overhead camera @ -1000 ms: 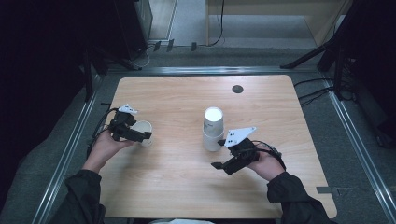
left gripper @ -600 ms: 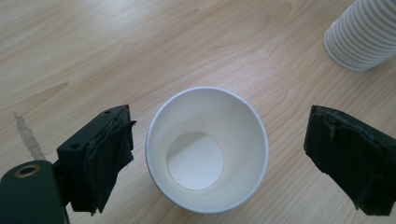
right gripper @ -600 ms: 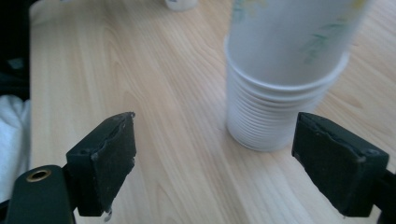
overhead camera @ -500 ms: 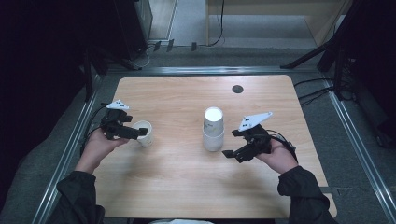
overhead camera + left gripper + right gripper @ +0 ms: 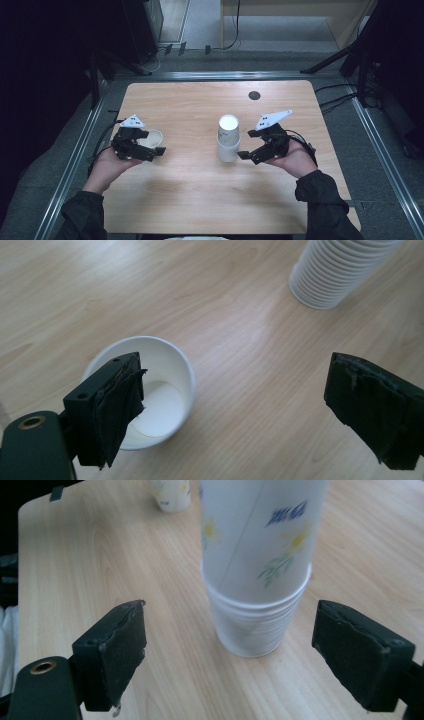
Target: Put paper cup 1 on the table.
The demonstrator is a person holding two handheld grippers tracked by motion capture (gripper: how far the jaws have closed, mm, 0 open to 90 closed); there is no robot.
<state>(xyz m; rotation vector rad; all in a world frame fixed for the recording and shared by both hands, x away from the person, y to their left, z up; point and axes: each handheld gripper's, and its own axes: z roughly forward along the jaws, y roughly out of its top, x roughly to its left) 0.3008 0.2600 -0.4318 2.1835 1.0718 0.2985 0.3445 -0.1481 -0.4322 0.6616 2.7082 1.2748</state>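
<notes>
On a wooden desk (image 5: 190, 200), a stack of upturned paper cups (image 5: 228, 138) stands near the middle, and a single upright paper cup (image 5: 153, 139) stands on the left side. The left claw (image 5: 150, 152) hovers over the single cup with its jaws wide apart, one jaw above the cup's rim, pressing on nothing. The right claw (image 5: 243, 155), just beside the stack, has just opened its jaws, which stand clear on both sides of the stack without touching it.
</notes>
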